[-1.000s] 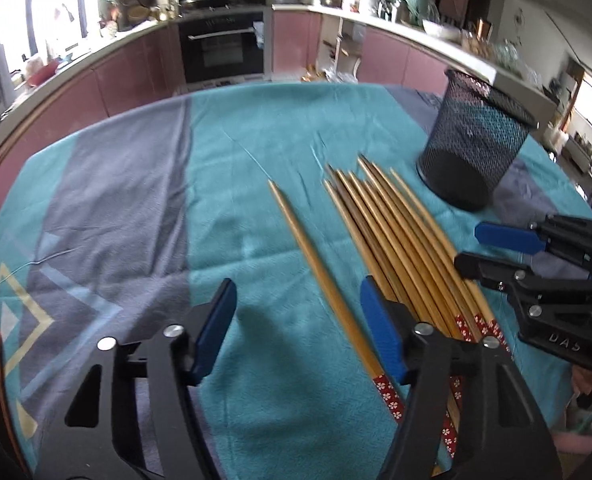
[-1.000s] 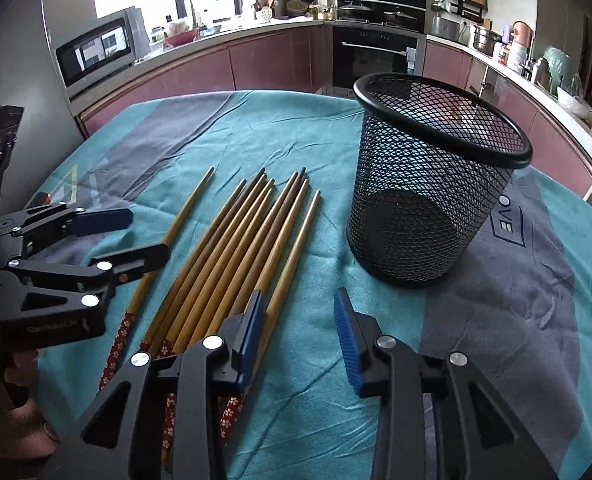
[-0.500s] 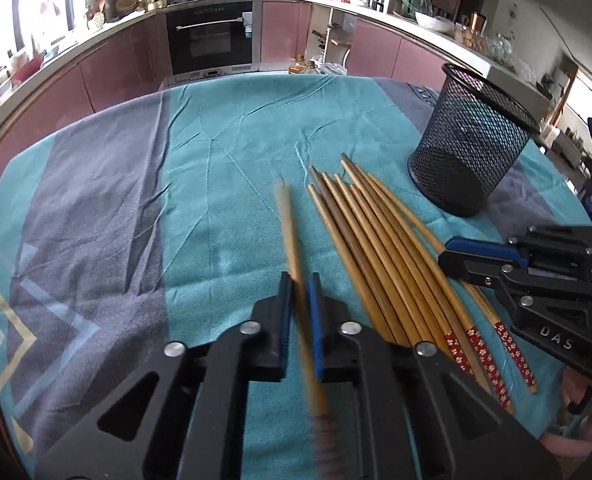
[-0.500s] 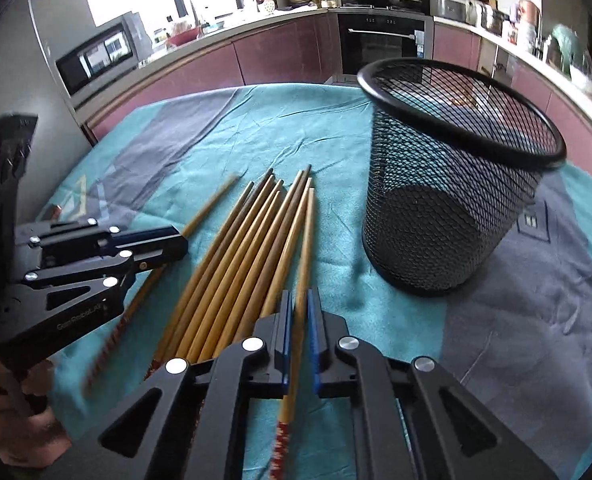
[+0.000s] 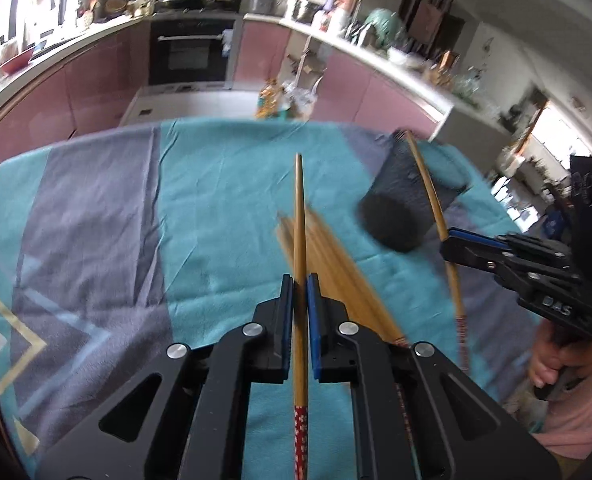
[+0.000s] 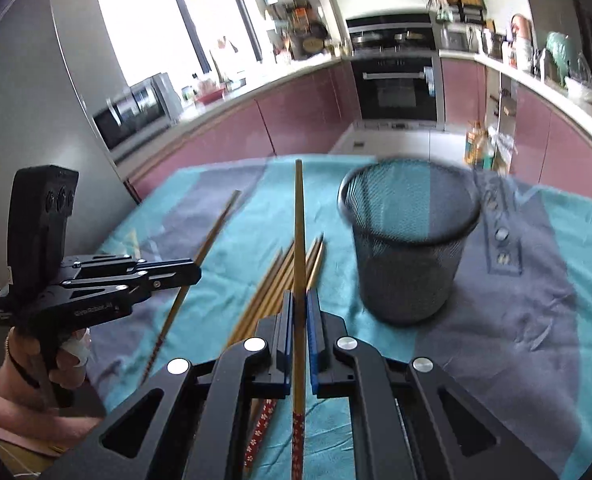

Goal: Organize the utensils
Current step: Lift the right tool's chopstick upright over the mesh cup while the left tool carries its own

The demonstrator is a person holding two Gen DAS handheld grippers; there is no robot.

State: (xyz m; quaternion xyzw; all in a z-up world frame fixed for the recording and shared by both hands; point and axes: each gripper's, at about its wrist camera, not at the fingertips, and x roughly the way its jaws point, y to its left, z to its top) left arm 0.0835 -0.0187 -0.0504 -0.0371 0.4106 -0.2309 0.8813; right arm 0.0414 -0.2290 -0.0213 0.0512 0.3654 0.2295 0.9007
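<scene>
We see a table draped in a teal and grey-purple patterned cloth (image 6: 515, 340), and on it a black wire-mesh cylindrical holder (image 6: 409, 248) standing upright with its round mouth open upward. Beside the holder, toward the left-hand side, lies a loose bundle of long tan wooden chopsticks (image 6: 272, 292), roughly parallel, their thick ends wrapped in red with small white flowers.

Our left gripper (image 5: 300, 286), black with blue pads, is closed tight on one tan wooden chopstick (image 5: 299, 216); the stick runs straight forward between the jaws, its slim tip ahead and its red flowered end trailing back under the gripper body. It is raised off the cloth above the bundle. In the right wrist view this gripper sits at the left, held by a hand (image 6: 36, 360) on its trigger grip, the stick slanting up and away from it.

Our right gripper (image 6: 300, 304) is likewise clamped on a second tan chopstick (image 6: 299, 216), tip pointing forward, red end behind. This stick hangs over the bundle, with the mesh holder near on its right. In the left wrist view the second stick crosses in front of the blurred holder, so we cannot tell how close they are
</scene>
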